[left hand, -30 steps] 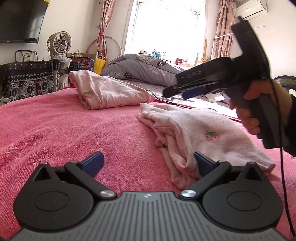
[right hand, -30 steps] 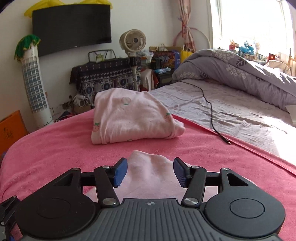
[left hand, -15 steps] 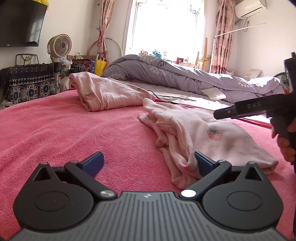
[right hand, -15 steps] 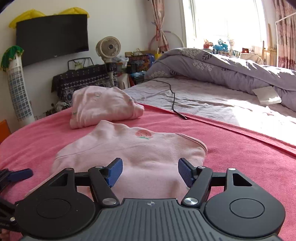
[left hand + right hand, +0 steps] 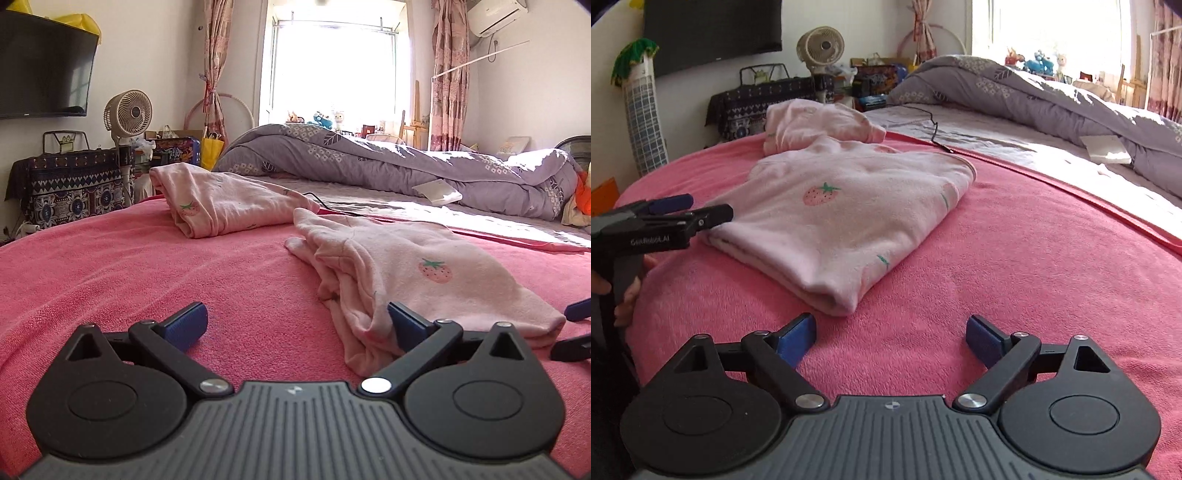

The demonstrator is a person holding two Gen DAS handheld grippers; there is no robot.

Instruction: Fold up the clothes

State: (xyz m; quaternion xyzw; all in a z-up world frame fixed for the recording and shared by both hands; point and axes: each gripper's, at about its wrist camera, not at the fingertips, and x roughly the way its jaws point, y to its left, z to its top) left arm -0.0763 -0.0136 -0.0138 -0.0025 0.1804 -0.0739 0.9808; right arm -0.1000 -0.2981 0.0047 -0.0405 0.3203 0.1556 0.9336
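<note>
A folded pale pink garment with a strawberry print [image 5: 846, 218] lies on the pink terry blanket [image 5: 1015, 266] that covers the near part of the bed, its thick folded corner pointing toward the right gripper [image 5: 890, 338]. That gripper hangs just short of the garment over bare blanket; its blue-padded jaws have just been opening and stand wide, with nothing between them. The left gripper [image 5: 295, 321] sits low at the garment's left edge, jaws spread wide as well; its right blue pad [image 5: 406, 325] lies against the loose layered hem of the cloth without pinching it, and its left pad is over bare blanket. In the right wrist view a person's hand [image 5: 626, 291] grips the handle of that left gripper at the frame's left. A second folded pink strawberry-print garment [image 5: 221, 206] rests farther back, near the blanket's far edge. Beyond it lie a black cable [image 5: 934, 125] on the grey sheet and a rolled grey floral quilt [image 5: 388, 162].
</note>
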